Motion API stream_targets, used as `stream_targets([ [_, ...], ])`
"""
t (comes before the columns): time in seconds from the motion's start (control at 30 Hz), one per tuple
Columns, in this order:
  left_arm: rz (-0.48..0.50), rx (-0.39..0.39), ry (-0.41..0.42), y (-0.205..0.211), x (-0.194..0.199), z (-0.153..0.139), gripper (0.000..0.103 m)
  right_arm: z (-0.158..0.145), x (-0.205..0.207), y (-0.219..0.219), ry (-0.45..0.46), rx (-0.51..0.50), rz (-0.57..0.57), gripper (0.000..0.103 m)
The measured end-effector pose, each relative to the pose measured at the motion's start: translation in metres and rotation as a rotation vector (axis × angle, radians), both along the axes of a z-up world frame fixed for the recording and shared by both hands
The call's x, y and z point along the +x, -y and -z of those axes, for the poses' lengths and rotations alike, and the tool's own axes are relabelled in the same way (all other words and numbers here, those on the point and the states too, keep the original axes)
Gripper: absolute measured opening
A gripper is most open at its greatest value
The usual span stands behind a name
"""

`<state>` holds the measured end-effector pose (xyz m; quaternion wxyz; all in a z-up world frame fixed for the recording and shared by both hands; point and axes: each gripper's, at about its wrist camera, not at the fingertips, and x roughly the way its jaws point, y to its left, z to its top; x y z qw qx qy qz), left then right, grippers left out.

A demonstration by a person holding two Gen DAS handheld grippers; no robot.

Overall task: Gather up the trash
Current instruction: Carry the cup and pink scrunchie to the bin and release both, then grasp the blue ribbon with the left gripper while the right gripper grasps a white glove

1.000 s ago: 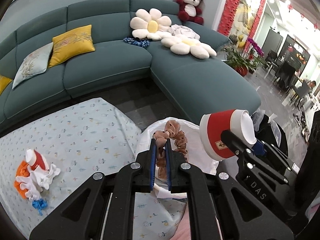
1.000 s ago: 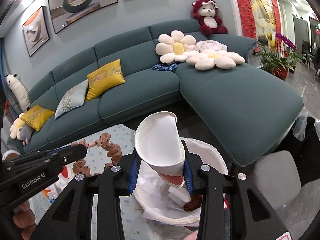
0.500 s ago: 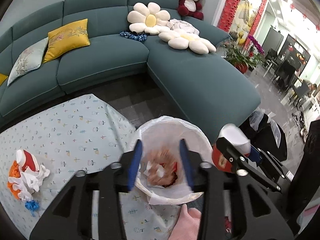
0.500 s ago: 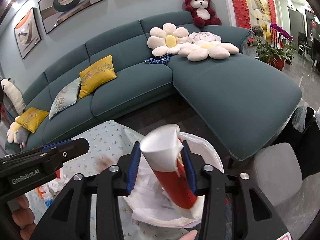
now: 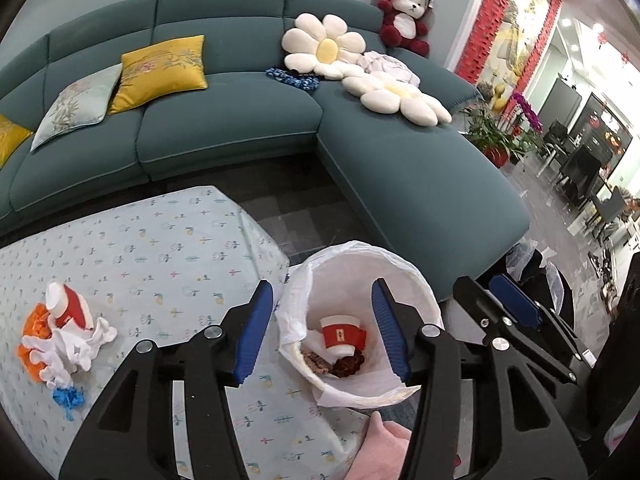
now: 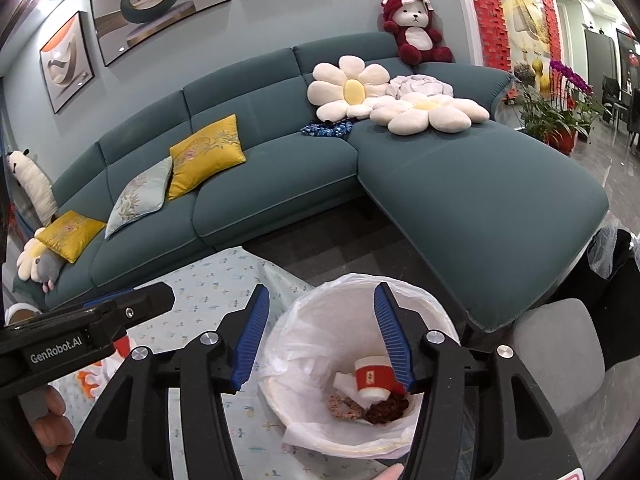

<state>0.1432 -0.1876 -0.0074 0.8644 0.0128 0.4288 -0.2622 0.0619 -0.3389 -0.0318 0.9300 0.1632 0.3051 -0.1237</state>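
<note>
A white-lined trash bin [image 5: 404, 276] [image 6: 424, 312] stands beside the table corner. Inside lie a red-and-white paper cup [image 5: 342, 334] [image 6: 372, 378], a pink scrunchie [image 6: 346, 406] and a dark red scrunchie [image 6: 390, 406]. My left gripper [image 5: 322, 332] is open and empty above the bin. My right gripper [image 6: 320, 336] is open and empty above the bin too; it shows in the left wrist view [image 5: 516, 308]. More trash stays on the table at the left: a red-and-white cup [image 5: 66, 310], white, orange and blue scraps [image 5: 68, 356].
The table has a pale patterned cloth [image 5: 160, 256]. A teal corner sofa [image 5: 248, 128] with cushions stands behind, dark floor between. A grey stool [image 6: 560, 364] and black bags [image 5: 536, 268] are right of the bin. A hand [image 5: 380, 452] is at the bottom edge.
The left gripper opened and dropped the pink scrunchie into the bin. The right gripper lowered the paper cup, opened, and the cup now lies in the bin.
</note>
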Motion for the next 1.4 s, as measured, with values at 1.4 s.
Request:
stream_targets([
  [1.4, -0.607, 0.015, -0.294, -0.352, 0.002, 0.129, 0.074, 0.051, 0.073, -0.297, -0.189, -0.036, -0.464, 0.057],
])
